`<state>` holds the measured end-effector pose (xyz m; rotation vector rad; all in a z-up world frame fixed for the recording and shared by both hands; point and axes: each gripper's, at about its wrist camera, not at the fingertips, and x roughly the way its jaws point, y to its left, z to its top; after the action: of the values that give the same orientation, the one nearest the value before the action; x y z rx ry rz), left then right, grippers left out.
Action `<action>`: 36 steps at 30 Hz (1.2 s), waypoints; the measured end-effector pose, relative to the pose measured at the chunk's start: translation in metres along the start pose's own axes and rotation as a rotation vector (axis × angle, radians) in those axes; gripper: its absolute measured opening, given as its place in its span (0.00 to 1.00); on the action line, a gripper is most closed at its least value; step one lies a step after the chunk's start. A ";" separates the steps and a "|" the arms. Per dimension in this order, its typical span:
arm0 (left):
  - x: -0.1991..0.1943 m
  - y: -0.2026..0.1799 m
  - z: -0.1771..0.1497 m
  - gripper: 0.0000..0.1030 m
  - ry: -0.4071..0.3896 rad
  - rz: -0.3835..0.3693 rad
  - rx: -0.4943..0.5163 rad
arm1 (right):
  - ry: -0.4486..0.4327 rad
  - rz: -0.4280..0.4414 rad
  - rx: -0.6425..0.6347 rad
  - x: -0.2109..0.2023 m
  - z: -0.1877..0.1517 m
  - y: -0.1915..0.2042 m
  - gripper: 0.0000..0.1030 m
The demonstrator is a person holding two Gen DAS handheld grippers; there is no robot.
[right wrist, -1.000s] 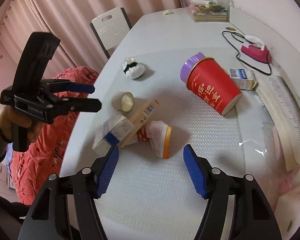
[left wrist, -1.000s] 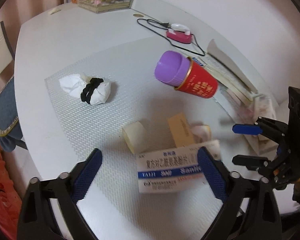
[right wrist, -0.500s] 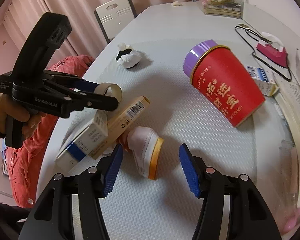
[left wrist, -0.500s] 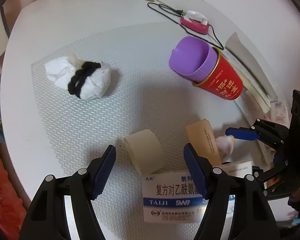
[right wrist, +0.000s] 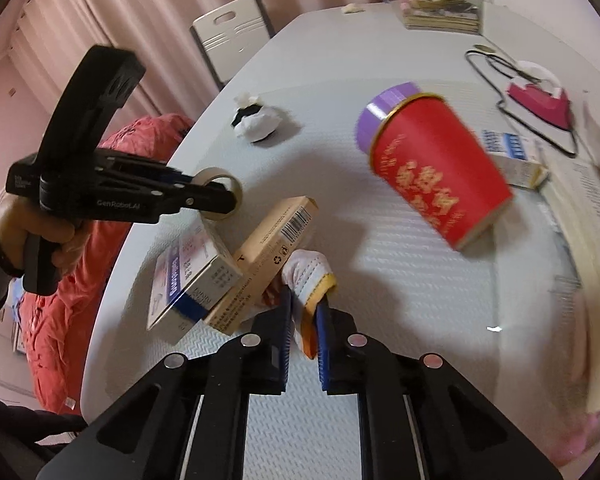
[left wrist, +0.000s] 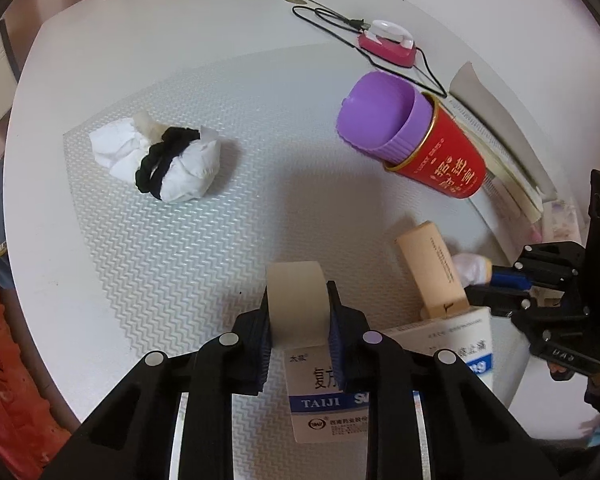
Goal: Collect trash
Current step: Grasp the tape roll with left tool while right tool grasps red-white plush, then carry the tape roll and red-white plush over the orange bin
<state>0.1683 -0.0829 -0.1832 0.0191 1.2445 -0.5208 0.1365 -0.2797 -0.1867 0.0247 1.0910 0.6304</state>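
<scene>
Since a second ago both grippers have come down onto the pile of trash and their jaws have just been closing, from wide apart to clamped. The left gripper [left wrist: 298, 320] now pinches a beige tape roll [left wrist: 296, 300] by its flat sides, at 6 o'clock in its own view; the right gripper [right wrist: 302, 312] squeezes a crumpled white wrapper with an orange edge [right wrist: 308, 276], also at 6 o'clock in its view. The ribbed, zigzag-textured mat [left wrist: 180, 260] covers the white table [left wrist: 100, 60]. A red paper cup with a purple lid [left wrist: 412, 140] lies on its side at 2 o'clock, slightly blurred in the right view. A white-and-blue medicine box [left wrist: 324, 404] lies under the left fingers, its print partly covered, with a tan carton [left wrist: 432, 268] leaning across it at 3 o'clock. A wad of white tissue wrapped by a black hair tie [left wrist: 160, 160] rests apart at 10 o'clock. The person's hand [right wrist: 56, 236] grips the left handle; the sleeve is cut off at the edge.
</scene>
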 end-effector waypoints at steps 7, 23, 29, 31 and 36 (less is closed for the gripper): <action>-0.032 -0.012 0.008 0.25 -0.053 -0.007 0.028 | -0.034 -0.153 -0.080 -0.035 0.005 0.006 0.10; -0.126 -0.045 -0.017 0.25 -0.179 -0.003 0.116 | -0.188 -0.125 -0.039 -0.127 0.016 0.037 0.10; -0.156 -0.051 -0.042 0.25 -0.217 0.007 0.121 | -0.235 -0.059 -0.043 -0.154 0.012 0.063 0.10; -0.165 -0.050 -0.052 0.25 -0.228 0.013 0.113 | -0.243 -0.032 -0.058 -0.158 0.013 0.075 0.10; -0.185 -0.046 -0.080 0.25 -0.263 0.036 0.075 | -0.256 0.030 -0.120 -0.156 0.024 0.105 0.10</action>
<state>0.0383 -0.0329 -0.0309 0.0349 0.9657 -0.5203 0.0601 -0.2617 -0.0142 0.0174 0.8061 0.6990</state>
